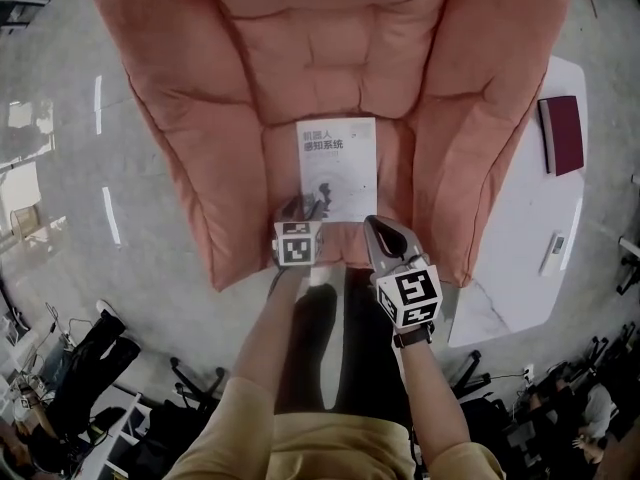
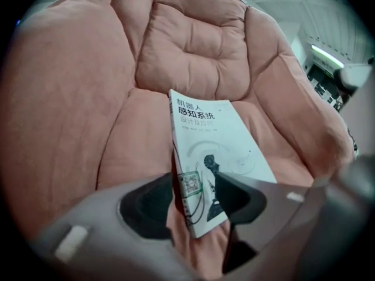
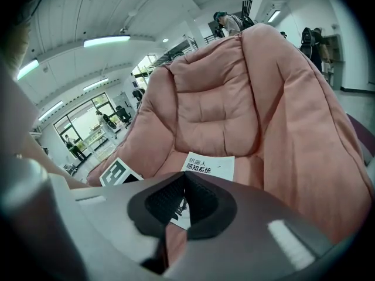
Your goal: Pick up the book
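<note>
1. Armchair (image 1: 200,118), pink, padded, with a deep seat.
2. Table (image 1: 520,248), white, beside armchair.
3. Book (image 1: 338,168), white cover, lying on seat cushion towards its front.
4. Left gripper (image 2: 193,201): jaws wide apart, straddling book's near corner, pads not pressing it.
5. Right gripper (image 3: 185,179): jaws together, nothing between them, near book's front end.

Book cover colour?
The book is white with black title text and a dark graphic; clearest in the left gripper view.
</note>
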`<action>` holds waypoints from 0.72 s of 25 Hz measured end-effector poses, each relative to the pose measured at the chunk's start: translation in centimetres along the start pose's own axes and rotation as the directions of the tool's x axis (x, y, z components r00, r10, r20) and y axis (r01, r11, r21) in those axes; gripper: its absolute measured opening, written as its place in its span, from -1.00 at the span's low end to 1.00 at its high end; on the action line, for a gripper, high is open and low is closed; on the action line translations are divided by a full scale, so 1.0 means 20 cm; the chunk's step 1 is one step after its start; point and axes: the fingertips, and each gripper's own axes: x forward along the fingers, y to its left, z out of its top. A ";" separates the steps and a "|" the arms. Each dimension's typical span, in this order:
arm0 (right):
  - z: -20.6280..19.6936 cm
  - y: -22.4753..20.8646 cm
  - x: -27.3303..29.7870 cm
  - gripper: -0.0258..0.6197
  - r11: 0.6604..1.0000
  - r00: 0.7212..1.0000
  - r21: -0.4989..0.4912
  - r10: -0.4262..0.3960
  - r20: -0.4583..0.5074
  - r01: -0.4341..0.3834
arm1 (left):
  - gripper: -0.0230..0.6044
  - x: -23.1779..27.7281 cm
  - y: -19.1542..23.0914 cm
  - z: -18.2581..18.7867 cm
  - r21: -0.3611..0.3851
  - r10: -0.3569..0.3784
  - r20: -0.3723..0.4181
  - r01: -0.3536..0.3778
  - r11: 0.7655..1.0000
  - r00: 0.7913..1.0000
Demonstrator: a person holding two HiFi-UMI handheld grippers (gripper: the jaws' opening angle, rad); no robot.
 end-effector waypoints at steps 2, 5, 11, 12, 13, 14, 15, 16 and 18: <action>-0.02 -0.02 0.00 -0.91 1.000 1.000 0.019 -0.004 0.000 0.004 | -0.23 0.03 0.02 -0.01 -0.004 -0.001 -0.009 0.001 1.000 1.000; -0.06 -0.05 0.01 -0.91 0.999 1.000 0.047 -0.011 -0.001 0.011 | -0.28 0.06 0.02 0.00 -0.012 -0.027 -0.021 0.027 1.000 0.999; -0.08 -0.07 0.04 -0.91 0.998 1.000 0.060 0.000 -0.006 0.000 | -0.49 0.10 0.04 0.02 -0.049 -0.086 -0.054 0.083 0.995 0.995; -0.08 -0.07 0.05 -0.91 0.998 1.000 0.062 0.002 -0.004 -0.002 | -0.47 0.11 0.03 0.01 -0.058 -0.102 -0.063 0.098 0.993 0.993; -0.08 -0.08 0.06 -0.91 0.998 1.000 0.062 0.005 -0.002 -0.004 | -0.41 0.13 0.03 0.01 -0.067 -0.118 -0.073 0.113 0.991 0.990; -0.08 -0.09 0.08 -0.91 0.998 1.000 0.061 0.008 -0.001 -0.008 | -0.37 0.16 0.03 0.01 -0.075 -0.134 -0.084 0.128 0.989 0.987; -0.07 -0.09 0.09 -0.91 0.998 1.000 0.059 0.013 -0.001 -0.013 | -0.37 0.18 0.03 0.01 -0.082 -0.151 -0.096 0.144 0.986 0.984; -0.07 -0.09 0.10 -0.91 0.998 1.000 0.055 0.017 -0.002 -0.017 | -0.37 0.20 0.03 0.00 -0.088 -0.166 -0.109 0.157 0.984 0.980; -0.07 -0.10 0.11 -0.91 0.999 1.000 0.047 0.026 -0.005 -0.026 | -0.37 0.22 0.03 0.01 -0.103 -0.189 -0.135 0.175 0.979 0.973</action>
